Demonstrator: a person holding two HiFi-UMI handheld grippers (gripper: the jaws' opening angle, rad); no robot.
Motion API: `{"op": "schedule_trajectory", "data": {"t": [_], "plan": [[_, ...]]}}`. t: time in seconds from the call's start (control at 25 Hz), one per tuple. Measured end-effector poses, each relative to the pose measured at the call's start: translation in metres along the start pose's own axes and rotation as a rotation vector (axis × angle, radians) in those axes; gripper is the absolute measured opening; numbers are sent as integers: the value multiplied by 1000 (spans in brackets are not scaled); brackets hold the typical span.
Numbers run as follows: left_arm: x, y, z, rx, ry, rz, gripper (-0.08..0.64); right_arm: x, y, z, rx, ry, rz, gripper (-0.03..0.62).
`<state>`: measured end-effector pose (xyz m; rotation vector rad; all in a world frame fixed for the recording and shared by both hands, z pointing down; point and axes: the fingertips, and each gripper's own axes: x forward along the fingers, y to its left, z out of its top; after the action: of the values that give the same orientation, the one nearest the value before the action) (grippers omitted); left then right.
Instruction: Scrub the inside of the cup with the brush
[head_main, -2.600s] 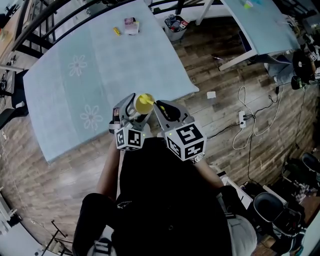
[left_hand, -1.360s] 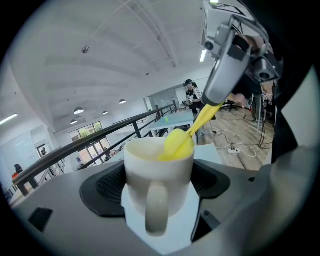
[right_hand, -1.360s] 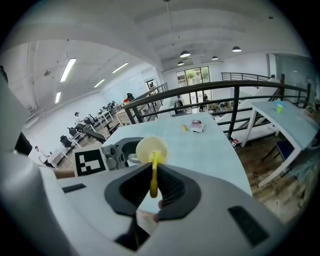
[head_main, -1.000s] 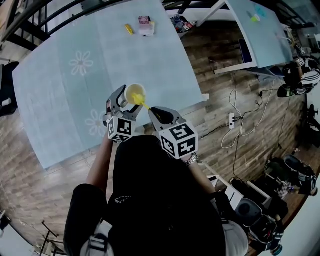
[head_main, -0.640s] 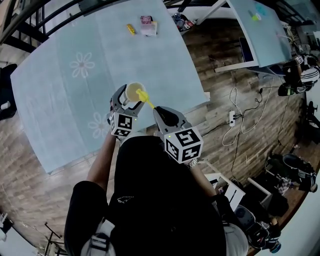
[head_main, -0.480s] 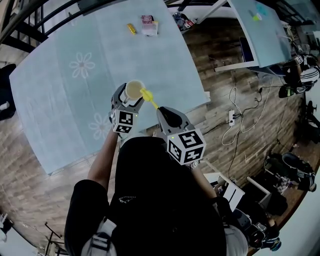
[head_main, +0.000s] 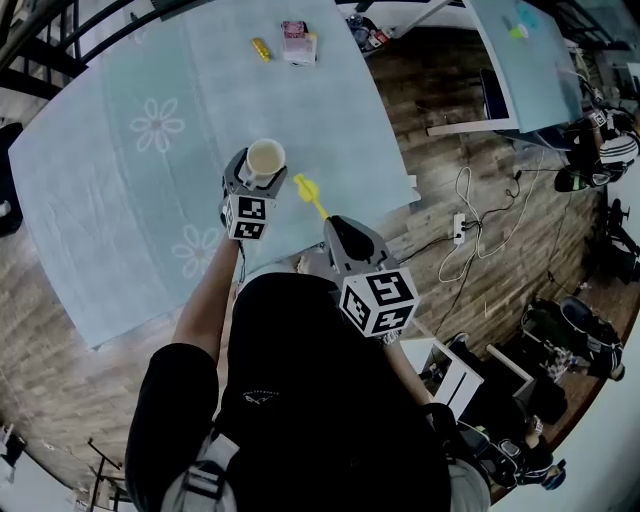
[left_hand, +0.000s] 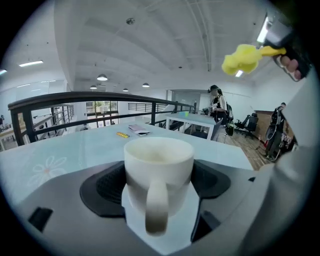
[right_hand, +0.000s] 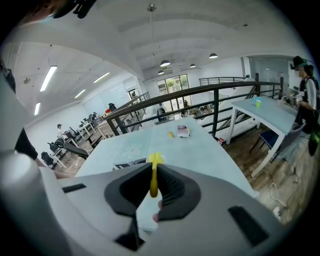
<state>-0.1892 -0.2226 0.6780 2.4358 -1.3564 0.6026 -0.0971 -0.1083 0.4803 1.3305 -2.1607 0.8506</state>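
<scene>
Withdrawn from the cup (head_main: 265, 157) since earlier, the one yellow brush (head_main: 307, 190) hangs just right of it, pinched by the right gripper (head_main: 332, 224). One flowered blue table (head_main: 130, 190) on a plank floor (head_main: 450, 150) lies beneath the cup, which the left gripper (head_main: 258, 172) clamps. Two small items (head_main: 295, 30), perhaps packets, lie far beyond it.

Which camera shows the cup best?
The left gripper view: the cup is close and central, handle toward the camera, gripped by the left gripper. The head view shows only its rim and inside; the right gripper view doesn't clearly show it.
</scene>
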Motion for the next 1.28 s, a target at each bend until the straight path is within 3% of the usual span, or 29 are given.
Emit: {"op": "schedule_trajectory", "data": {"t": [0.4,0.96,1.28], "plan": [[33,10,1,-35,-13,19,394,-1,-13,-9,26,13,-29,38],[34,3,-13,-2,24,-12,394,-10,-23,-17,31,-5,-27,38],[24,5,3,-23,-2,42,413,-20,-30,-19,22,-28,-21,38]]}}
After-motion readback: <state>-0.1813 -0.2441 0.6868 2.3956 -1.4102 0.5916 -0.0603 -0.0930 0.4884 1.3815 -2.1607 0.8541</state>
